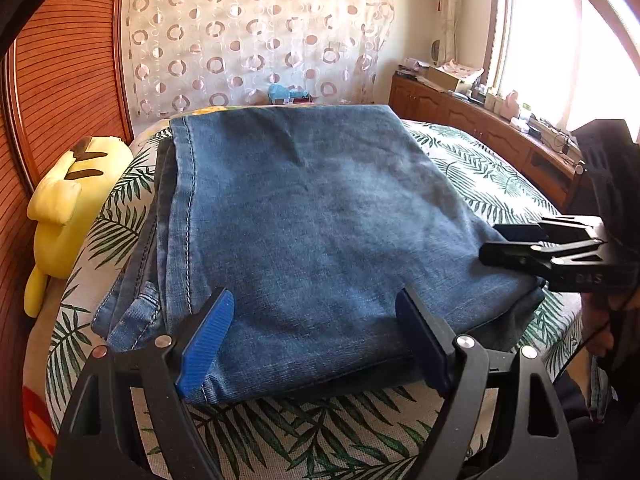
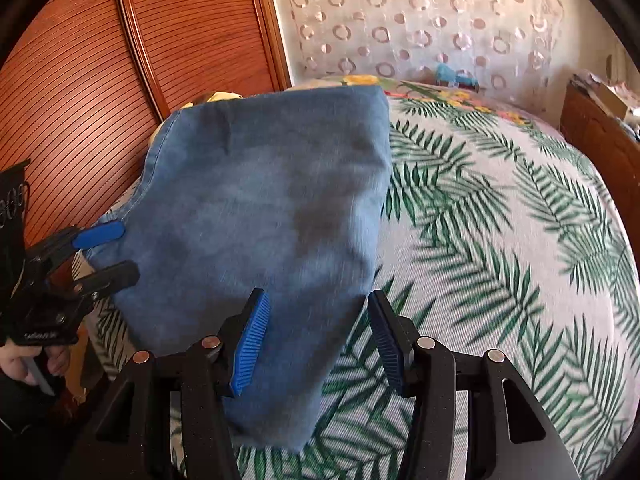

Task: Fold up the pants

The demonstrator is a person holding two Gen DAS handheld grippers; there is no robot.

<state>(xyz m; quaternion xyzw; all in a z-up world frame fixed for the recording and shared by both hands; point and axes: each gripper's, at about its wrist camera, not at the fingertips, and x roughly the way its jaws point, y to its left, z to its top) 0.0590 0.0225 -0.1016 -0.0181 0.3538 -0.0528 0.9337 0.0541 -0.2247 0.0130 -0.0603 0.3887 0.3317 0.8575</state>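
Observation:
Folded blue jeans (image 1: 304,216) lie in a thick stack on the bed's palm-leaf sheet (image 1: 312,432). My left gripper (image 1: 316,336) stands open over the stack's near edge, a pad on either side and neither pressing the denim. In the right wrist view it shows at the jeans' left edge (image 2: 108,252). My right gripper (image 2: 318,332) is open above the near right corner of the jeans (image 2: 260,208); its left pad is over denim and its right pad over the sheet. It reaches in from the right in the left wrist view (image 1: 500,244), just above the jeans' right edge.
A yellow plush toy (image 1: 68,208) lies against the slatted wooden panel (image 1: 60,80) left of the jeans. A wooden cabinet (image 1: 480,128) with clutter runs along the right under a window. Bare sheet (image 2: 500,240) spreads right of the jeans. A hand (image 2: 24,364) holds the left gripper.

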